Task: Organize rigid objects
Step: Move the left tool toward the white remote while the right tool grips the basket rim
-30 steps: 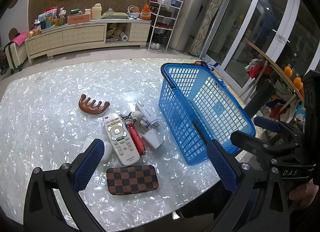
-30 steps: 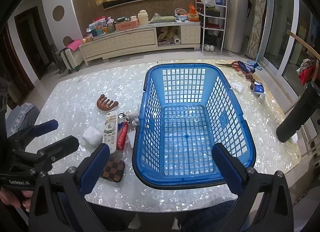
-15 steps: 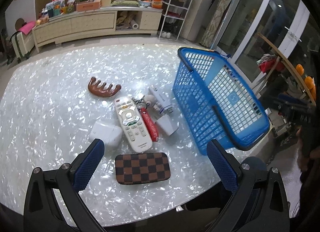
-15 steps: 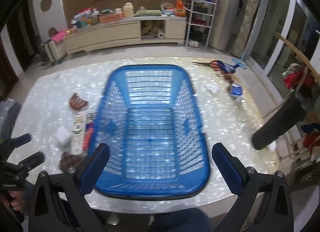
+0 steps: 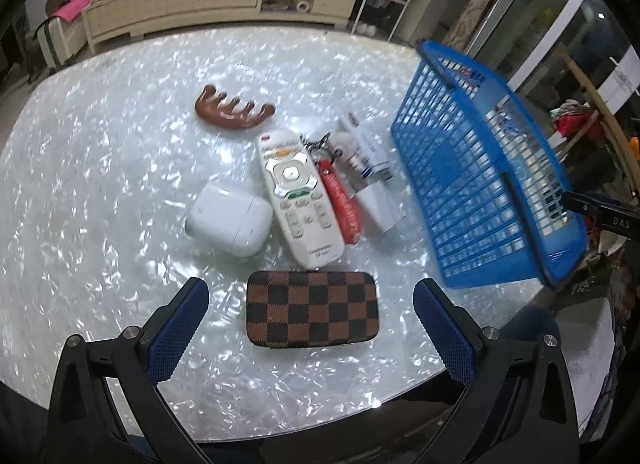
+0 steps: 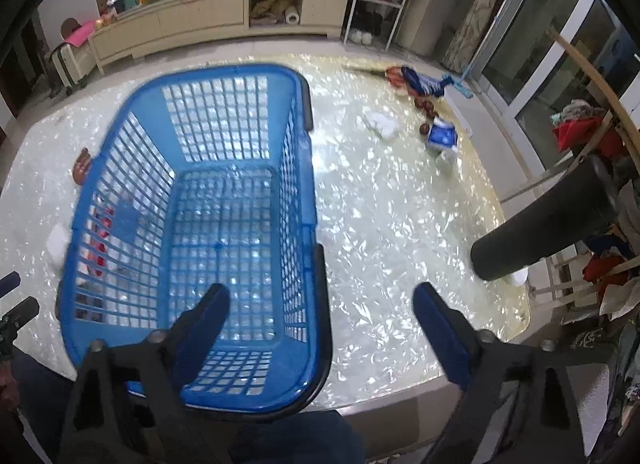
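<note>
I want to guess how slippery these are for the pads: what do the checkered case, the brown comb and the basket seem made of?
Checkered case: seemingly woven fabric, matte, fuzzy checks.
Brown comb: glossy, probably polished wood or resin; unclear.
Blue basket: moulded plastic lattice, smooth, slightly shiny.

Dim indoor light glints off the pearly surface [image 5: 100, 168]; the blue basket [image 6: 208, 232] smears with motion blur (worst at its rim), and fisheye edges darken.
</note>
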